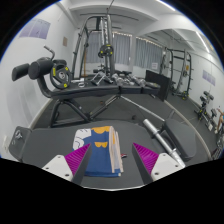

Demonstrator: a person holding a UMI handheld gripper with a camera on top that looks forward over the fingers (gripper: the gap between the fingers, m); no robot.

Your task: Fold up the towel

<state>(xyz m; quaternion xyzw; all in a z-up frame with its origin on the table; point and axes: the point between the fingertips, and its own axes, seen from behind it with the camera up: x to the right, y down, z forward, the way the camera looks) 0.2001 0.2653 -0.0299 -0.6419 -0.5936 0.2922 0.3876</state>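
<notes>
Two magenta pads (76,160) of the hand-held gripper (108,163) sit nearest, spread apart. Between them lies a blue folded towel (100,158) with a yellowish patch on top; whether the pads press on it cannot be told, though narrow gaps seem to show at either side. Just beyond the towel, a grey floor (120,118) stretches out, with a silver bar (160,138) lying to the right of the towel. Farther beyond the towel stands a black weight bench (60,80), and behind that a rack (100,45) with cables against a white wall with windows (125,45).
</notes>
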